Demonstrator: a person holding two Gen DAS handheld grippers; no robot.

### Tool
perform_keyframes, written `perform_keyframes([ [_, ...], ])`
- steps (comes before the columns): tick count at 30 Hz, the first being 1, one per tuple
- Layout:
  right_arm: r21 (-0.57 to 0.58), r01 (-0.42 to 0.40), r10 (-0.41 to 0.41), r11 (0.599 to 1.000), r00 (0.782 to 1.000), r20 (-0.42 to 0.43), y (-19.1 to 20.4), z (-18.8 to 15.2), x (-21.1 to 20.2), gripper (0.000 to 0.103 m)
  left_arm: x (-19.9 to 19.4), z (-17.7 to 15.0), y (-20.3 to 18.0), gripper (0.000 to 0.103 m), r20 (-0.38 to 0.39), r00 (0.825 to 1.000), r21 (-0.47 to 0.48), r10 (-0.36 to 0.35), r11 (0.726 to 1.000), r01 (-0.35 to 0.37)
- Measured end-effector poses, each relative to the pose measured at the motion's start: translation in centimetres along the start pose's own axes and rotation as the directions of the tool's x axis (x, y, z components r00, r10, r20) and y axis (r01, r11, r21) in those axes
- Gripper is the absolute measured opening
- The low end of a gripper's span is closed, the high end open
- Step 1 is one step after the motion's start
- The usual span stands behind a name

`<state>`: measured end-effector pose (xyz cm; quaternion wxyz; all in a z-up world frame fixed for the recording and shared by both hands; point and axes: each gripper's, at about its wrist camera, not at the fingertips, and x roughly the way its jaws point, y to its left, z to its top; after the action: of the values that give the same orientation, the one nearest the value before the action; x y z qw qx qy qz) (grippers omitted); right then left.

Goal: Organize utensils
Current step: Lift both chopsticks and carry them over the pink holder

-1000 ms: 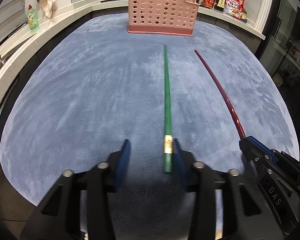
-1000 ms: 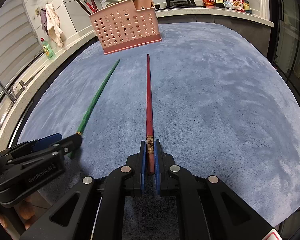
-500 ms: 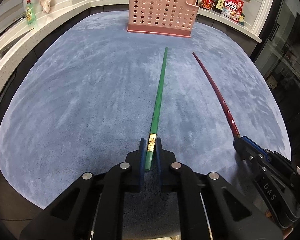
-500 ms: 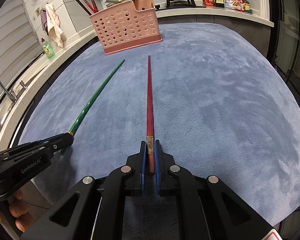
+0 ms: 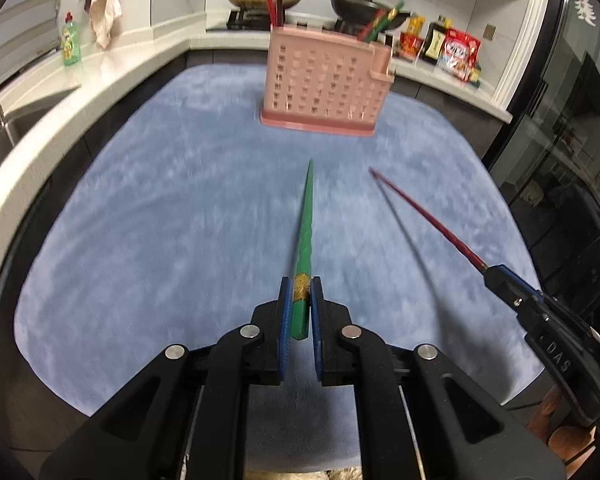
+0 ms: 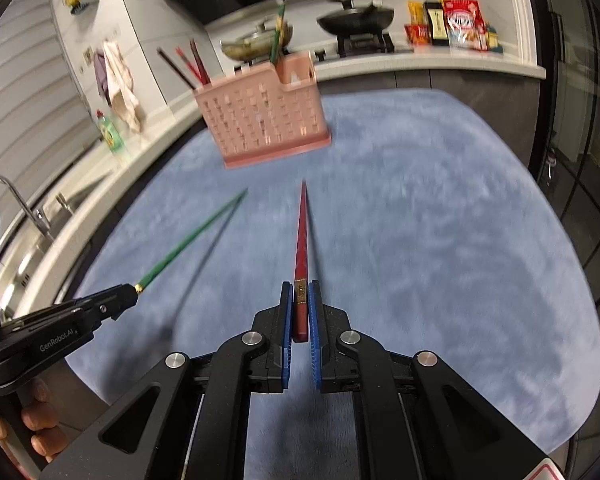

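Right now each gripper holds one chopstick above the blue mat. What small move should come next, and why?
Probably carry both forward toward the pink utensil holder. The left gripper is shut on the green chopstick, the right gripper on the red chopstick; both tips point at the holder, where other chopsticks already stand.

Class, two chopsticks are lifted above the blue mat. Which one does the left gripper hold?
The green chopstick, clamped in the left gripper. The red chopstick is in the right gripper.

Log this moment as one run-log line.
left tool: shut on green chopstick | right tool: shut on red chopstick | both chopsticks off mat | holder: ahead
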<state>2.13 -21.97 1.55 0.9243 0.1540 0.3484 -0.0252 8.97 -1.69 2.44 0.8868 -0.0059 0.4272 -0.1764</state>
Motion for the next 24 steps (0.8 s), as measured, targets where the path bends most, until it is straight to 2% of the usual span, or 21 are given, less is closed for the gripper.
perform_keyframes([
  [8,-0.018,-0.026,0.027,1.000,0.993,0.111,0.4,4.7,-2.2,0.007,-2.8,4.3,0.1,0.007,0.103,0.995,0.009,0.001,1.000,-0.002],
  [14,-0.014,-0.043,0.045,0.999,0.980,0.194,0.5,8.4,-3.1,0.007,-4.3,7.5,0.0,0.007,0.176,0.984,0.016,0.008,1.000,-0.011],
  [24,-0.028,-0.056,0.061,0.998,0.963,0.264,1.0,13.0,-3.0,0.007,-5.5,12.7,-0.1,0.006,0.258,0.966,0.011,-0.017,1.000,0.015],
])
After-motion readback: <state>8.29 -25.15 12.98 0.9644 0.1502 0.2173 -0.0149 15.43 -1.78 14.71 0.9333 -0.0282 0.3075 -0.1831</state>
